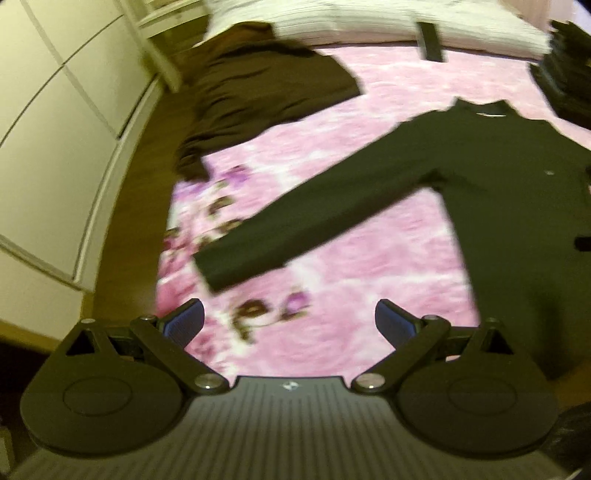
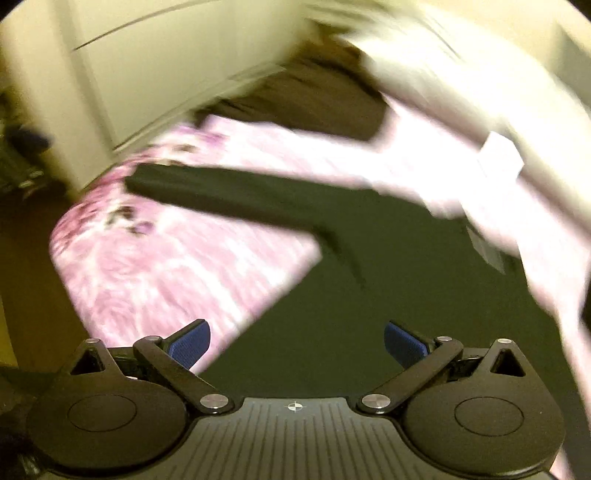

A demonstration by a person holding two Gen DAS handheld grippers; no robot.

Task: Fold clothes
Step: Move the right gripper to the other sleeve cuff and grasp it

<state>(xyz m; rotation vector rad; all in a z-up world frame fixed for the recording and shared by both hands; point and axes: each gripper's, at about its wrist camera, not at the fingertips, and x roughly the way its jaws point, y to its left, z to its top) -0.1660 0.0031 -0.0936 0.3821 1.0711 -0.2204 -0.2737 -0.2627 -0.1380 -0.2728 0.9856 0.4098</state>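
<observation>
A dark green long-sleeved top (image 1: pixel 509 177) lies flat on a pink floral bedspread (image 1: pixel 369 258), one sleeve (image 1: pixel 295 221) stretched out to the left. It also shows in the right wrist view (image 2: pixel 388 277), blurred. My left gripper (image 1: pixel 290 325) is open and empty above the bedspread, just short of the sleeve cuff. My right gripper (image 2: pixel 297 345) is open and empty above the top's body. A brown garment (image 1: pixel 258 92) lies spread at the far left of the bed.
White pillows (image 1: pixel 332 22) lie at the head of the bed with a dark remote-like object (image 1: pixel 430 40). A dark pile (image 1: pixel 565 66) sits at the far right. White wardrobe doors (image 1: pixel 55 129) stand left of the bed, across a brown floor strip (image 1: pixel 125 221).
</observation>
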